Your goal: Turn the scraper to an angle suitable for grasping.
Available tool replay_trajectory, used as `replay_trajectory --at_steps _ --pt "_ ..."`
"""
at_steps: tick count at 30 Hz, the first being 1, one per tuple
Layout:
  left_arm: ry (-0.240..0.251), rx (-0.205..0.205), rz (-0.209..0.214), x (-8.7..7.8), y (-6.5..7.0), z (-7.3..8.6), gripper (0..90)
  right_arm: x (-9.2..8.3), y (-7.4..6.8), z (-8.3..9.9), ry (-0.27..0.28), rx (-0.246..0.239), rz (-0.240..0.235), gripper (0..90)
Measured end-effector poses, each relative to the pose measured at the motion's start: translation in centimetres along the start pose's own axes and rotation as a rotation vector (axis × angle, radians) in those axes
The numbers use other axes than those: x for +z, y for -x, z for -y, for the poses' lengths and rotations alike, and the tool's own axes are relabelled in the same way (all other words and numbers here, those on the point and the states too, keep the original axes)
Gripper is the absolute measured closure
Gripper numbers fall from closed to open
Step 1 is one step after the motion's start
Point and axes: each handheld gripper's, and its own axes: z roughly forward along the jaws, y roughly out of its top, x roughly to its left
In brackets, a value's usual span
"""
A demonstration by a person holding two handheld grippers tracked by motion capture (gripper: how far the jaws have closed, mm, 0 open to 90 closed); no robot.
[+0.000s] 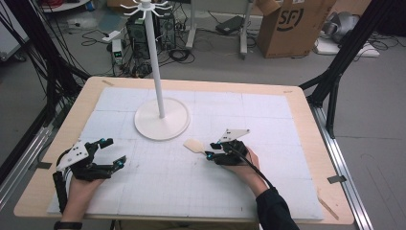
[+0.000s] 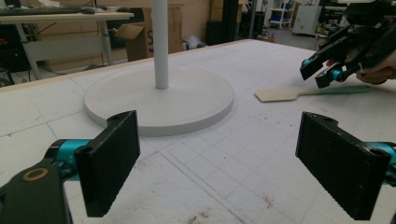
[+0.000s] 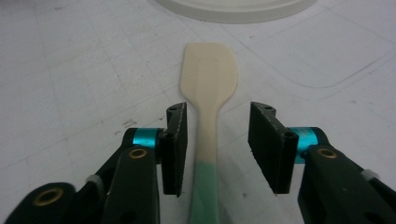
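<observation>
The spatula (image 3: 208, 88) is seen lying flat on the white counter (image 1: 201, 182), its cream blade pointing away from the right gripper (image 3: 217, 144) and its green handle running back between that gripper's jaws. The jaws are set to either side of the handle with a gap visible on both sides, so the pads are not pressed on it; nothing is gripped. In the high view the right gripper (image 1: 214, 149) is placed just behind the blade. Just beyond the blade tip, the round base of the white stand (image 1: 162, 120) is found. The left gripper (image 2: 219, 172) is held wide open and empty, well apart from the spatula, which lies ahead of it and to its right.
</observation>
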Motion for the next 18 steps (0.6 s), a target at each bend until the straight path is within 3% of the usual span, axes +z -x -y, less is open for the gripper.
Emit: replay_trajectory --at_steps 2,6,10,12,15,18 --pt "0.000 -0.001 0.001 0.01 0.02 0.01 14.4 0.35 -0.16 -0.15 -0.025 -0.009 -0.008 63.8" --pt "-0.002 0.001 0.001 0.00 0.04 0.00 14.4 0.92 -0.61 -0.24 -0.080 -0.046 0.022 70.1" --pt "-0.005 0.008 0.000 0.01 0.07 -0.01 14.6 0.94 -0.87 -0.29 -0.081 -0.058 0.017 79.5" --pt "-0.005 0.008 0.000 0.01 0.07 0.00 14.6 0.94 -0.85 -0.39 -0.087 -0.071 0.020 80.5" --pt "-0.005 0.010 0.000 0.01 0.09 -0.01 14.6 0.94 -0.61 -0.42 -0.086 -0.056 -0.005 81.1" --pt "-0.004 0.012 0.003 0.01 0.11 -0.01 14.7 0.99 -0.60 -0.63 -0.077 -0.074 -0.032 81.3"
